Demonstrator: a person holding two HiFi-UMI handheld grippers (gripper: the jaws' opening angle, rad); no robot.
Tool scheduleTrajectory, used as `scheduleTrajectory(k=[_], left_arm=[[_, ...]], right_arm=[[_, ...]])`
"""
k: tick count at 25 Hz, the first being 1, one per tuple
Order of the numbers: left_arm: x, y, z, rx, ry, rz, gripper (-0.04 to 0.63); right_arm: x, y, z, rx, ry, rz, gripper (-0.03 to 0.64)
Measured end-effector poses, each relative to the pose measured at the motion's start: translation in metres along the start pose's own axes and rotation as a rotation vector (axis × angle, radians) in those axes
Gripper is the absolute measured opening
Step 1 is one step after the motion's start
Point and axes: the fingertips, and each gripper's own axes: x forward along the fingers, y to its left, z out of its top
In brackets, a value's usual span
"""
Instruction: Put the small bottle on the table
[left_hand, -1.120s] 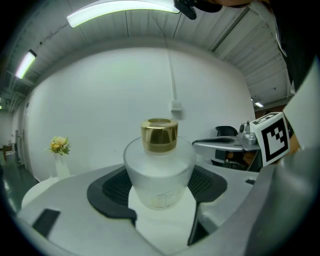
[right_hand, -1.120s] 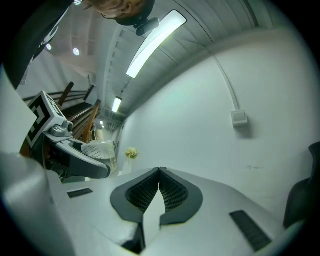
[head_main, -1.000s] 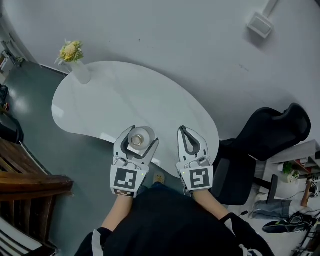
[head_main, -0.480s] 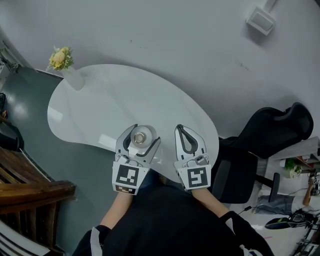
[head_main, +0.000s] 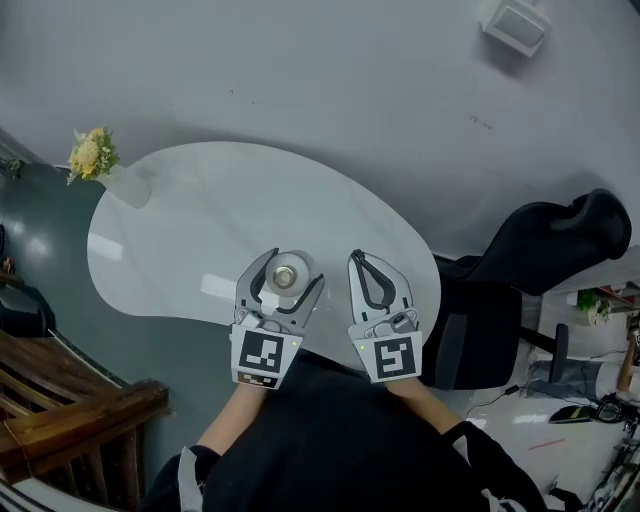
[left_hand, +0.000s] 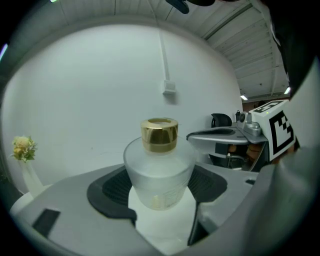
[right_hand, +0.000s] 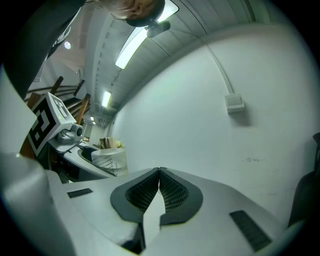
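Left gripper (head_main: 292, 268) clamps the one small bottle (left_hand: 159, 175) over the tabletop's (head_main: 220, 210) near edge, right gripper (head_main: 358, 255) closed empty beside it, one vase (head_main: 122, 185) at the left edge, wide room between.

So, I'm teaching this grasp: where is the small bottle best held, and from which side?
Grip the small bottle by its wide frosted body, below the gold cap, coming in level from the side. It stands upright, and the round body seats between the curved pads, as the left gripper holds it now; the cap is narrower.
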Motion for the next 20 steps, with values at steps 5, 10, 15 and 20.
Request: scheduleTrajectory(k=[5, 10, 15, 20], left_arm=[[0.028, -0.002, -0.007, 0.024, 0.015, -0.044, 0.333], [0.060, -0.007, -0.017, 0.036, 0.044, -0.101, 0.333], [0.085, -0.016, -0.029, 0.052, 0.060, -0.158, 0.333], [0.106, -0.024, -0.040, 0.062, 0.070, -0.198, 0.333]], right_arm=[[0.007, -0.015, -0.015, 0.004, 0.030, -0.039, 0.023], [0.014, -0.032, -0.034, 0.032, 0.059, -0.076, 0.023], [0.019, -0.045, -0.056, 0.048, 0.100, -0.102, 0.023], [0.023, -0.058, -0.072, 0.034, 0.087, -0.124, 0.023]])
